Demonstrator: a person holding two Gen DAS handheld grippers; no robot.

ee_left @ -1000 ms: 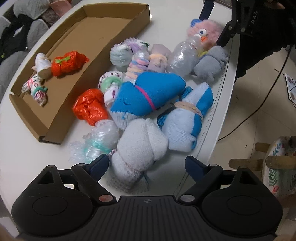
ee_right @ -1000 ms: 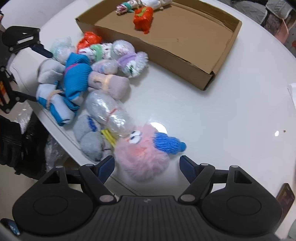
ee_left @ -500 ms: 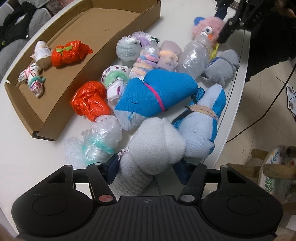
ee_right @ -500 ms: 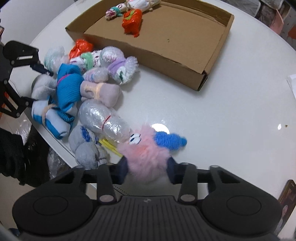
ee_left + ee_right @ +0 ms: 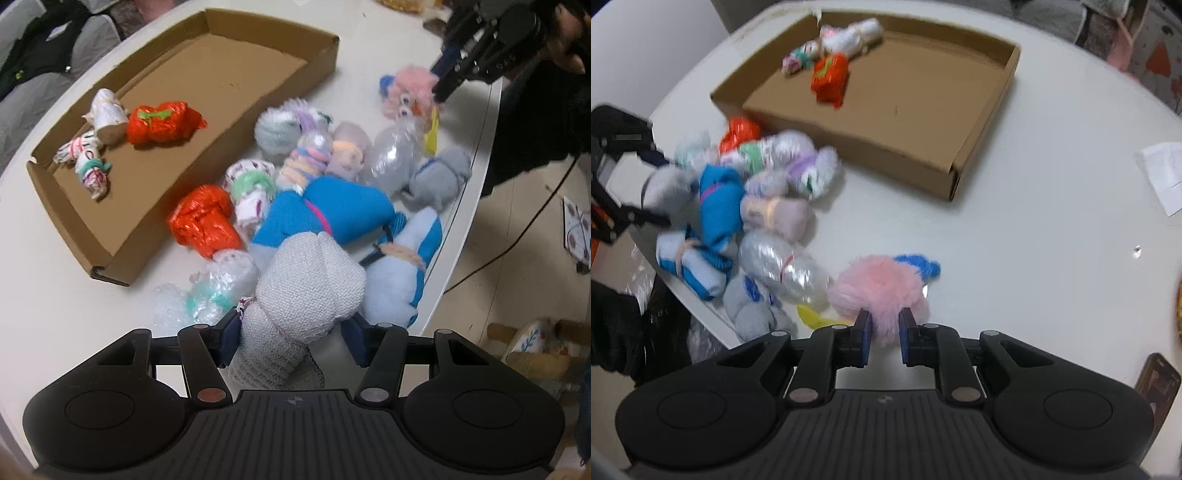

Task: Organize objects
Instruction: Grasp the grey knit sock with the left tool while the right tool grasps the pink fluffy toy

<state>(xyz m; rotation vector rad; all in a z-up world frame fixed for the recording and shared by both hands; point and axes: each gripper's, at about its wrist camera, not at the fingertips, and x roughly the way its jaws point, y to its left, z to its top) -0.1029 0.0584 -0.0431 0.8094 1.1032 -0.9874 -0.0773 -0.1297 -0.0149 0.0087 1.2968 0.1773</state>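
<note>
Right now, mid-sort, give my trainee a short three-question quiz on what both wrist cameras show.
1. True or false: the cardboard tray holds no bundles yet.
2. Which item sits between the fingers of the right gripper?
A. clear plastic bundle
B. pink fluffy toy
C. blue sock roll
3. Fill in: the left gripper is closing on the ____ knitted sock bundle.

Key:
1. False; an orange plastic bundle and small white bundles already lie in it.
2. B, the pink fluffy toy.
3. White; the white knitted sock bundle sits between its pads.
</note>
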